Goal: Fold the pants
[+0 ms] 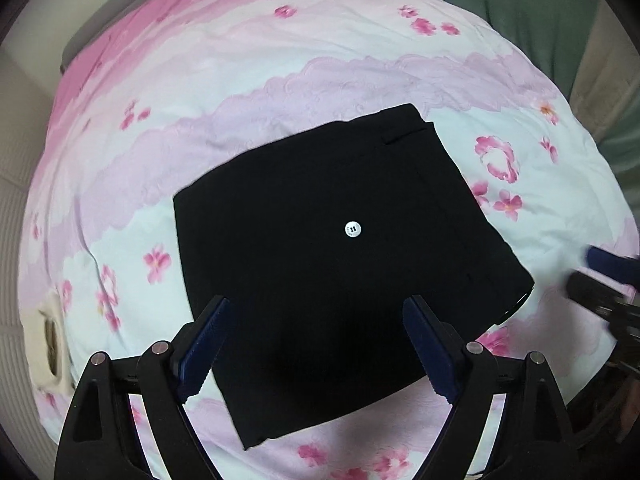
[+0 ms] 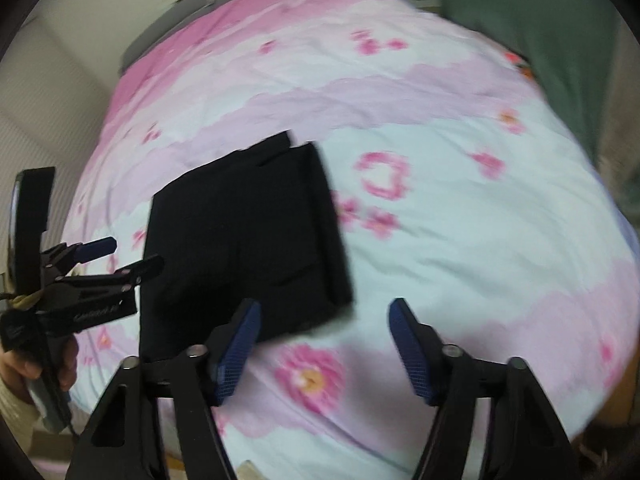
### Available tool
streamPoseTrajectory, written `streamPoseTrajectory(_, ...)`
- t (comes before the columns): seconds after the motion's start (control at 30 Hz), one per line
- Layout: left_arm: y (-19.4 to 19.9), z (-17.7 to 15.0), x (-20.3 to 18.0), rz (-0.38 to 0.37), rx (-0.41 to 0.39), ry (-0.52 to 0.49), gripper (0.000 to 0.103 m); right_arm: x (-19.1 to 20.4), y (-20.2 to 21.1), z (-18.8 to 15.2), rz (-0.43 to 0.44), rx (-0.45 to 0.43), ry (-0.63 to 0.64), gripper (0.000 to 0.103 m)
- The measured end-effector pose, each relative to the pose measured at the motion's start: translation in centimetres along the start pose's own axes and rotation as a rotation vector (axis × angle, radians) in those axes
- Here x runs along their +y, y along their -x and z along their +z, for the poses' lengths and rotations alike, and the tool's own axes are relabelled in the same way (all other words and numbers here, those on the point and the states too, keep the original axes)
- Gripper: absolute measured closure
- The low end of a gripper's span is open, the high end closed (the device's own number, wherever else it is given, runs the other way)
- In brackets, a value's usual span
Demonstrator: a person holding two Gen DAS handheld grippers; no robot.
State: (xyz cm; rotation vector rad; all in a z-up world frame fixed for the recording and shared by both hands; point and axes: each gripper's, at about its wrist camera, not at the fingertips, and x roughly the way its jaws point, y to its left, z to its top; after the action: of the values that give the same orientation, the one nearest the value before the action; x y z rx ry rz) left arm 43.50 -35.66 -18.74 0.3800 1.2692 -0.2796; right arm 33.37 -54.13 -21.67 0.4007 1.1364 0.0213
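Observation:
The black pants (image 1: pixel 328 256) lie folded into a compact rectangle on the floral bed cover, with a white button (image 1: pixel 353 229) on top. My left gripper (image 1: pixel 316 312) is open and empty, held above the near edge of the fold. In the right wrist view the pants (image 2: pixel 244 236) lie left of centre. My right gripper (image 2: pixel 324 320) is open and empty, above the cover just right of the fold's near corner. The left gripper also shows in the right wrist view (image 2: pixel 132 254), held open at the pants' left side. The right gripper's tips (image 1: pixel 600 272) show at the left wrist view's right edge.
The pink and white floral bed cover (image 1: pixel 280 80) spans both views. A green curtain (image 2: pixel 540 40) hangs at the far right. A pale wall (image 1: pixel 24 140) runs along the left. A cream object (image 1: pixel 44 340) lies at the bed's left edge.

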Motion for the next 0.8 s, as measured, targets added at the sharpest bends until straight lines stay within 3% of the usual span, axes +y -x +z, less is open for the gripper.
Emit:
streamPoseTrajectory(0.17, -2.1, 1.2, -1.8, -0.012, 0.018, 0.007, 0.015, 1.1, -5.4, 2.7, 0.092, 0.054, 0.053, 0.055)
streamPoseTrajectory(0.3, -3.2, 1.3, -3.1, 0.000, 0.031, -0.015, 0.015, 1.0, -8.6, 3.9, 0.073, 0.088, 0.054, 0.059)
streamPoseTrajectory(0.5, -3.3, 0.6, -2.7, -0.020, 0.048, 0.029, 0.015, 0.1, -12.0, 4.8, 0.076, 0.132, 0.028, 0.066)
streamPoseTrajectory(0.6, -3.2, 0.5, -2.3, -0.015, 0.049, 0.041, 0.015, -0.2, -12.6, 4.6, 0.107, 0.162, -0.002, 0.075)
streamPoseTrajectory(0.8, -3.0, 0.5, -1.7, -0.015, 0.047, 0.057, 0.015, 1.7, -9.8, 4.5, 0.150, 0.096, 0.047, 0.075)
